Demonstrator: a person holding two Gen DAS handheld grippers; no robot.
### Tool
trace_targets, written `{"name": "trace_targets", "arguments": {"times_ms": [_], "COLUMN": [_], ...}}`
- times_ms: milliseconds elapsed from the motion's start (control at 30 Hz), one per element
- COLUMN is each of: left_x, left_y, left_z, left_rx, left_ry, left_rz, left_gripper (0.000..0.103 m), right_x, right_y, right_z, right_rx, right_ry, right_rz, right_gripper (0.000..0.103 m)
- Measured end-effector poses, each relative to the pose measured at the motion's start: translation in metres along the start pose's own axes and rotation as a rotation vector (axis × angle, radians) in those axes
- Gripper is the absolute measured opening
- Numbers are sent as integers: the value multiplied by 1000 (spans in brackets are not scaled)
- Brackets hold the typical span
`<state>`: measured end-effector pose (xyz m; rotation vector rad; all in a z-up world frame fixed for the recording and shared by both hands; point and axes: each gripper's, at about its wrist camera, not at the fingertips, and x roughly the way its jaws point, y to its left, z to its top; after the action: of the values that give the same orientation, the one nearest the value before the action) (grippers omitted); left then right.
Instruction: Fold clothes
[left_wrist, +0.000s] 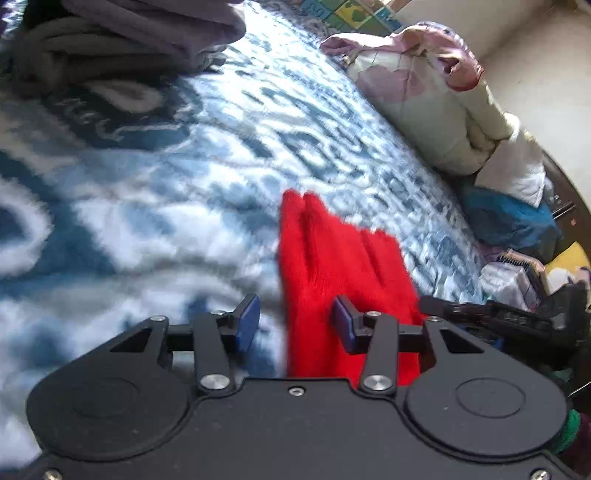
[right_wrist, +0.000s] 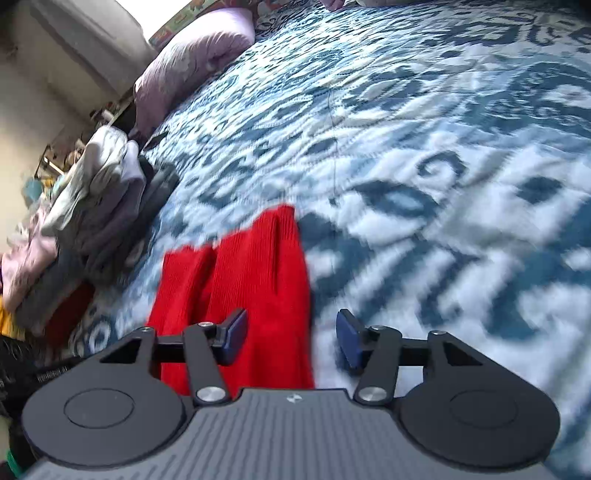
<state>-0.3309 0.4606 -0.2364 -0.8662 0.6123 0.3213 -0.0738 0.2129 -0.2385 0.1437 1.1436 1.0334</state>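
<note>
Patterned bedspread (right_wrist: 424, 129), red knit (left_wrist: 332, 266), lilac pillow (right_wrist: 192, 62) only rightward

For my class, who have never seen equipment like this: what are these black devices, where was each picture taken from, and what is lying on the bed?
Each picture comes from a camera mounted on a hand-held gripper, a black two-fingered tool a person carries. The left hand-held gripper and the right hand-held gripper are both open, holding nothing. A red knitted garment lies on the blue-and-white patterned bedspread, under both. Grey folded clothes sit further away.
</note>
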Motion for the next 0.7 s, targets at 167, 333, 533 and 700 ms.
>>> {"name": "trace_targets", "arguments": {"times_ms": [167,333,533,700], "left_x": [17,0,1,-58], "left_y": [-18,-62,-50,-35], "left_z": [7,19,20,-13], "left_rx": [126,368,297,162], "left_ry": [0,-154,-74,-110], "left_rz": [2,53,170,105], "left_gripper": [14,15,31,40], "right_x": [24,-8,-4,-41], "right_y": [1,22,29,17], "right_z": [7,13,33,16], "right_rx": [15,-72,-164,-100], "right_ry": [17,-114,-115,-102], "right_rz": [104,90,-126,-42], "right_gripper": [20,18,36,53]}}
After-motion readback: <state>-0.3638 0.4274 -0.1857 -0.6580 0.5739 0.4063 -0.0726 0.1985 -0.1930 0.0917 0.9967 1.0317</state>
